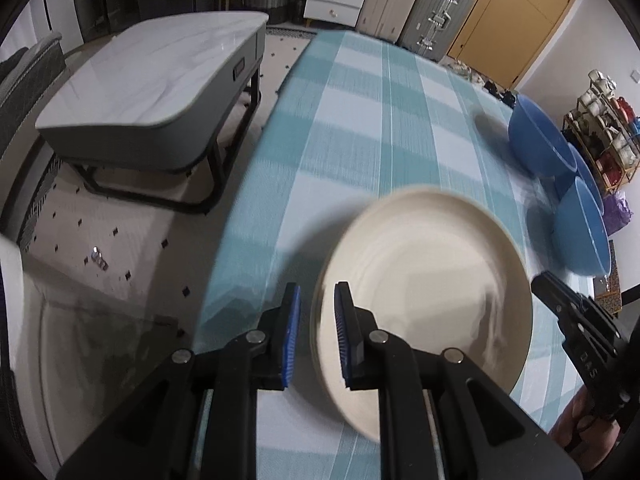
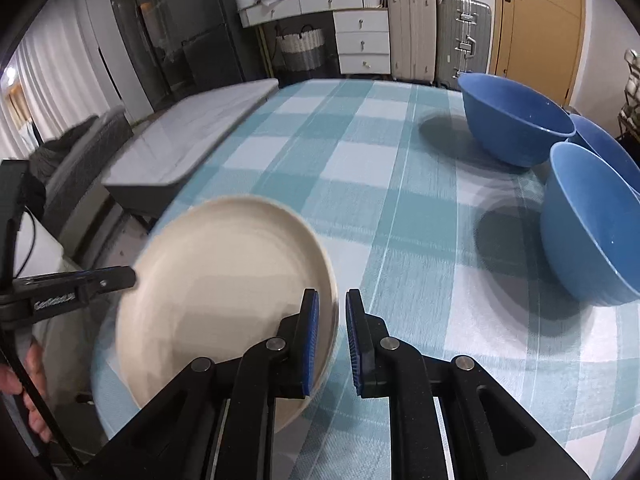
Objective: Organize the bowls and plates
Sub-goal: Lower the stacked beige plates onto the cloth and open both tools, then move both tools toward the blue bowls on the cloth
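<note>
1. Cream plate [image 1: 424, 300] lies near the close edge of the table, on a teal-and-white checked cloth [image 1: 360, 128]. Both views show it motion-blurred. In the right wrist view its left rim reaches toward the cloth's edge; cannot tell if it rests flat or is tilted.
2. Left gripper [image 1: 316, 332]: blue-padded fingers stand a narrow gap apart, straddling the plate's left rim. The pads do not visibly press the rim; contact uncertain.
3. Right gripper [image 2: 332, 336]: fingers likewise narrowly parted, straddling the plate's [image 2: 224, 292] right rim, one pad over the plate and one outside it. Firm clamp not confirmed.
4. Each gripper shows in the other's view: right gripper's black fingers at the plate's right side in the left wrist view, left gripper at the plate's left side in the right wrist view.
5. Three blue bowls sit together at the right of the table, well apart from the plate. Far bowl [image 2: 516, 120] upright; near bowl [image 2: 592, 224] upright and closest to the camera; a third bowl [image 2: 604, 144] is partly hidden between and behind them, touching or just beside both.
6. Beyond the table: grey marble-topped coffee table [image 1: 152, 92] on the left, white drawer unit [image 2: 362, 42], two suitcases [image 2: 440, 36], yellow door [image 2: 536, 20].
</note>
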Demonstrator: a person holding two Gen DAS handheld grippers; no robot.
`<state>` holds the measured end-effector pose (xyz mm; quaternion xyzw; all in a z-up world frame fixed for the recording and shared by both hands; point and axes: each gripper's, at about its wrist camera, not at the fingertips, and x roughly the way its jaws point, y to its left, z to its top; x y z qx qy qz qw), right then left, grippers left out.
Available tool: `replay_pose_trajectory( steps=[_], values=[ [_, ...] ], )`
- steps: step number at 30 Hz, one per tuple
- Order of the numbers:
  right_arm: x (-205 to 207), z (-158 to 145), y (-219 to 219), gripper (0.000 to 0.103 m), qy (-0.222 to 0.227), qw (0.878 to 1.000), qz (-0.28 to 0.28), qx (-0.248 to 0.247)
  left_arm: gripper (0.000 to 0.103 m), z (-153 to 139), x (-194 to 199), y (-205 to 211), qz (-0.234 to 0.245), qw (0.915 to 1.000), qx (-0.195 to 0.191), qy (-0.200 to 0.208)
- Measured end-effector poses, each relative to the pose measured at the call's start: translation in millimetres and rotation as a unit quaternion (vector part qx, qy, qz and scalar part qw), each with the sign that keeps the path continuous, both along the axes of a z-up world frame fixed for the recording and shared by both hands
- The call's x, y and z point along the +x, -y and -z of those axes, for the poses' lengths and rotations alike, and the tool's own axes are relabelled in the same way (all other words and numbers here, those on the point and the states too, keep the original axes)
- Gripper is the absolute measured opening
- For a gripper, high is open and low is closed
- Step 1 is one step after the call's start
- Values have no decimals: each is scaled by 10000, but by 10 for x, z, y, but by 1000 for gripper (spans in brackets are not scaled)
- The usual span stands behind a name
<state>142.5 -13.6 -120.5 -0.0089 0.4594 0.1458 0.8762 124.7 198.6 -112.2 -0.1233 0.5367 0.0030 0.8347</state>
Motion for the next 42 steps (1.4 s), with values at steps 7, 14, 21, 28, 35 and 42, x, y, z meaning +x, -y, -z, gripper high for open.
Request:
replay_pose_trajectory(
  steps=[7,14,21,28,35,42],
  values=[
    [192,44,22,15,-194,9997,-30,176,16,70,311,101,143,9997,91,-153],
    [107,-67,156,21,63,9994,-68,345,21,-47,93,245,95,9995,100,298],
    [-94,-356,390,34,567,9971,115,494,51,-440,-210,489,-133,9916,371,1235],
    [-386,-621,552,56,1038,9934,106,466,52,-660,-384,871,163,9872,406,1532],
    [-834,-951,865,67,1998,9780,467,380,75,-810,-542,1214,367,9789,634,1906],
    [-1219,-1247,1387,88,2632,9590,1008,306,99,-1144,-756,1587,566,9551,918,2761]
  ],
)
